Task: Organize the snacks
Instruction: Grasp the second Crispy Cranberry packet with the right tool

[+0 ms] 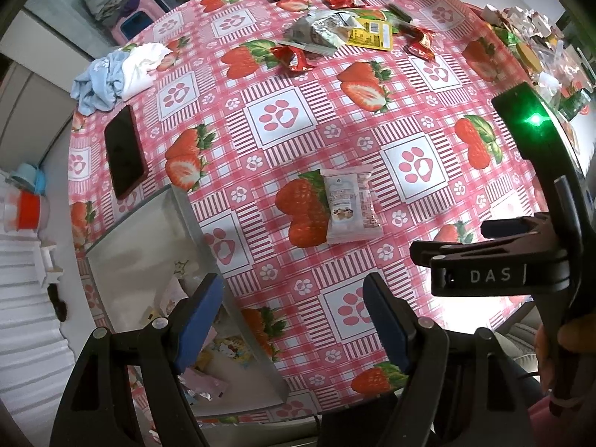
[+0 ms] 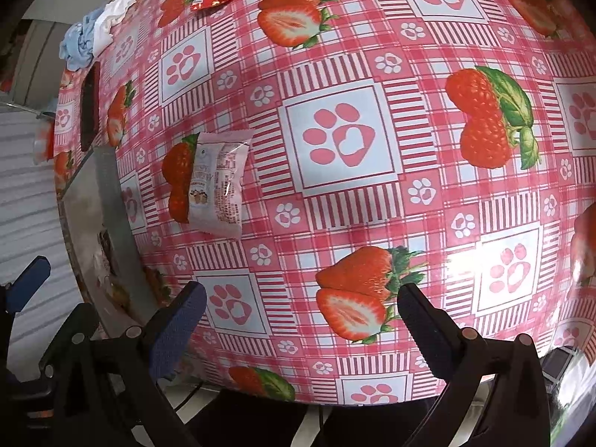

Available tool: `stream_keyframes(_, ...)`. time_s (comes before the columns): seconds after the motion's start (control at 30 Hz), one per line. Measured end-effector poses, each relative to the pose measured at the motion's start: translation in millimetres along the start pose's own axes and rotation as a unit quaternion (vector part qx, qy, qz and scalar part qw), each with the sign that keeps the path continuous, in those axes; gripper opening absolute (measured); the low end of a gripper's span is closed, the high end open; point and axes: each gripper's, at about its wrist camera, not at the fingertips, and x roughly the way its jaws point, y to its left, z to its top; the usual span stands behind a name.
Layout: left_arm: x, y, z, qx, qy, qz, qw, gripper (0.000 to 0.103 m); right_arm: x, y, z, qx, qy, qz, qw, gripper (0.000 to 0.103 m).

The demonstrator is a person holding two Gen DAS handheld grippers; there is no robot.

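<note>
The left gripper [image 1: 294, 320] hangs released, jaws wide and empty, pointing down over the near edge of the surface [image 1: 372, 119], with one blue finger above the clear bin [image 1: 178, 223] at the near left corner. The right gripper [image 2: 301, 320] is released too, nothing between its fingers, over the near edge further right; in the left wrist view its black body [image 1: 521, 257] stands just beside the left one.

The white snack packet [image 1: 352, 206] lies flat on a printed strawberry, a little in from the near edge and just right of the bin's wall, clear of both grippers.

Likely troubles: the packet is thin and flat on glossy oilcloth, so closing fingers may skate over it or push it along instead of lifting it. Its slick wrapper could slip out on the way to the bin. The two grippers sit close and could knock together if both go for it. The bin's tall wall could catch a low carry.

The surface is round, covered in a pink checked cloth with paws and strawberries. Towards the far edge lie red wrappers [image 1: 292, 57] and a silver bag [image 1: 320, 29]; at the left edge a dark phone [image 1: 123, 152] and crumpled cloth [image 1: 111, 74]. Beyond are pale flooring and plastic stools, blurred.
</note>
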Motion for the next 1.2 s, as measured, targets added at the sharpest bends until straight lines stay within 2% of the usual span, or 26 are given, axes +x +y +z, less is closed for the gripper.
stream_keyframes(0.13, 10, 3, 1, -0.011, 0.009, -0.005, 0.9999, 0.081, 0, -6, -1, 0.005, 0.001, -0.001, 1.0, 0.103)
stream_keyframes(0.23, 29, 19, 0, -0.056, 0.038, -0.023, 0.9974, 0.08, 2, -14, -3, 0.013, 0.004, -0.004, 1.0, 0.103)
stream_keyframes(0.33, 49, 32, -1, -0.088, 0.058, -0.023, 0.9941, 0.08, 3, -23, -6, 0.022, 0.008, -0.006, 1.0, 0.103)
stream_keyframes(0.57, 82, 45, 10, -0.13, 0.065, -0.039, 0.9886, 0.08, 6, -43, -11, 0.037, 0.017, -0.014, 0.999, 0.103)
stream_keyframes(0.77, 114, 61, 17, -0.191, 0.088, -0.065, 0.9755, 0.08, 4, -57, -18, 0.039, 0.022, -0.018, 0.999, 0.103)
stream_keyframes(0.9, 130, 65, 12, -0.197, 0.106, -0.051, 0.9734, 0.08, 4, -69, -21, 0.046, 0.025, -0.018, 0.998, 0.103)
stream_keyframes(1.03, 143, 69, 1, -0.205, 0.121, -0.06, 0.9695, 0.08, 7, -74, -25, 0.046, 0.029, -0.018, 0.998, 0.103)
stream_keyframes(1.2, 142, 72, -7, -0.212, 0.114, -0.075, 0.9678, 0.08, 12, -51, -9, 0.027, 0.025, -0.019, 0.999, 0.103)
